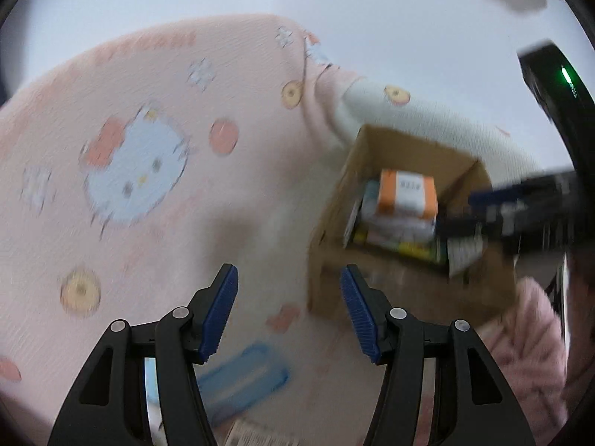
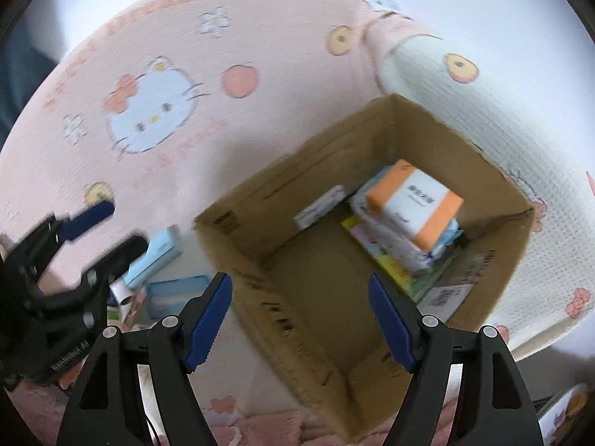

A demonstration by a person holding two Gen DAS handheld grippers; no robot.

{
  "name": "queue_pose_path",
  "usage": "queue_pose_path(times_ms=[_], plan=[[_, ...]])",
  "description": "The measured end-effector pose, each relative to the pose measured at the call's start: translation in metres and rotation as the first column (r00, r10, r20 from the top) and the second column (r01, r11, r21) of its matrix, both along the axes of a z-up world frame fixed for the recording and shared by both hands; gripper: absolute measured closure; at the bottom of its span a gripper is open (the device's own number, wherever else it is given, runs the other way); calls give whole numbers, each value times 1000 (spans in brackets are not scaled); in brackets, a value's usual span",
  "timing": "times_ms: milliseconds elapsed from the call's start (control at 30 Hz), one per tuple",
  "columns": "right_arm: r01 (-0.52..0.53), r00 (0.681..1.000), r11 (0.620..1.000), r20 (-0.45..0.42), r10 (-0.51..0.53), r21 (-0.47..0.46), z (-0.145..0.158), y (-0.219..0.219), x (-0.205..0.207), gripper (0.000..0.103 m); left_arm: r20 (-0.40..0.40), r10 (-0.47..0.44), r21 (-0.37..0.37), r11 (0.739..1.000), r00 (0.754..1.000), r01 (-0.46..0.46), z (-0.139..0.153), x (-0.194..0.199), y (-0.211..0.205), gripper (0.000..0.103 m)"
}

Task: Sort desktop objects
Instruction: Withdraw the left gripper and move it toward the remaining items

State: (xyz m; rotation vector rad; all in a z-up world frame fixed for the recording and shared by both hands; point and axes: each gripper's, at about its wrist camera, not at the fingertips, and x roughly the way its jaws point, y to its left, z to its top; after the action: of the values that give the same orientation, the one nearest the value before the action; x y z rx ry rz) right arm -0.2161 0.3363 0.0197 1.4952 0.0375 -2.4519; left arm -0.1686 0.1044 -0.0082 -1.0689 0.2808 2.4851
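Note:
An open cardboard box point(image 2: 260, 200) stands on a pink cartoon-cat cloth. Inside it an orange-and-white packet point(image 2: 412, 200) tops a stack of packets and flat books. My right gripper point(image 2: 301, 308) hangs open over the box's near side, nothing between its blue pads. My left gripper point(image 1: 288, 297) is open and empty above the cloth, left of the box point(image 1: 372, 286). Beneath it lies a blue flat case point(image 1: 241, 379). In the right wrist view the left gripper point(image 2: 124, 225) shows blurred at the left edge, near a light-blue box point(image 2: 156, 256) and a teal box point(image 2: 174, 290).
The pink cloth point(image 1: 148, 74) covers the surface, with a white waffle cloth point(image 2: 520, 130) behind the box. The right gripper point(image 1: 468, 212) appears blurred over the box's right rim. A pink fuzzy sleeve point(image 1: 531, 334) lies at lower right. Small paper items point(image 2: 122, 297) sit beside the teal box.

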Motion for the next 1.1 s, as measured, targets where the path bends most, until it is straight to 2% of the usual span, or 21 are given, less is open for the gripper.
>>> queue_pose_path(times_ms=[133, 300, 400, 433, 500, 567, 767, 867, 967, 1100], plan=[[-29, 999, 998, 12, 30, -50, -4, -21, 6, 28, 76, 95, -36, 995, 993, -92, -25, 18, -49, 41], [-84, 996, 990, 19, 87, -116, -12, -60, 9, 28, 146, 264, -2, 964, 954, -266, -46, 40, -110, 41], [-149, 987, 980, 35, 155, -129, -23, -89, 9, 28, 224, 373, 56, 917, 900, -394, -65, 44, -144, 41], [-170, 983, 975, 45, 178, -141, -27, -99, 9, 28, 258, 412, 92, 890, 874, -447, -74, 44, -157, 41], [-214, 970, 960, 76, 231, -180, -39, -122, 9, 28, 297, 451, 136, 852, 842, -505, -85, 45, -171, 41], [-258, 953, 944, 106, 284, -205, -52, -142, 7, 28, 340, 461, 168, 827, 819, -536, -95, 39, -184, 41], [-345, 914, 920, 157, 375, -185, -94, -190, -5, 28, 366, 479, 200, 797, 798, -570, -115, 16, -201, 41], [-366, 899, 909, 176, 401, -202, -117, -206, -15, 28, 414, 497, 231, 753, 763, -616, -132, 4, -209, 41], [-386, 892, 900, 167, 420, -199, -139, -217, -27, 28, 432, 498, 258, 730, 751, -633, -145, -7, -213, 41], [-384, 899, 900, 140, 415, -205, -158, -220, -42, 30, 440, 518, 285, 695, 734, -661, -156, -24, -218, 41]])
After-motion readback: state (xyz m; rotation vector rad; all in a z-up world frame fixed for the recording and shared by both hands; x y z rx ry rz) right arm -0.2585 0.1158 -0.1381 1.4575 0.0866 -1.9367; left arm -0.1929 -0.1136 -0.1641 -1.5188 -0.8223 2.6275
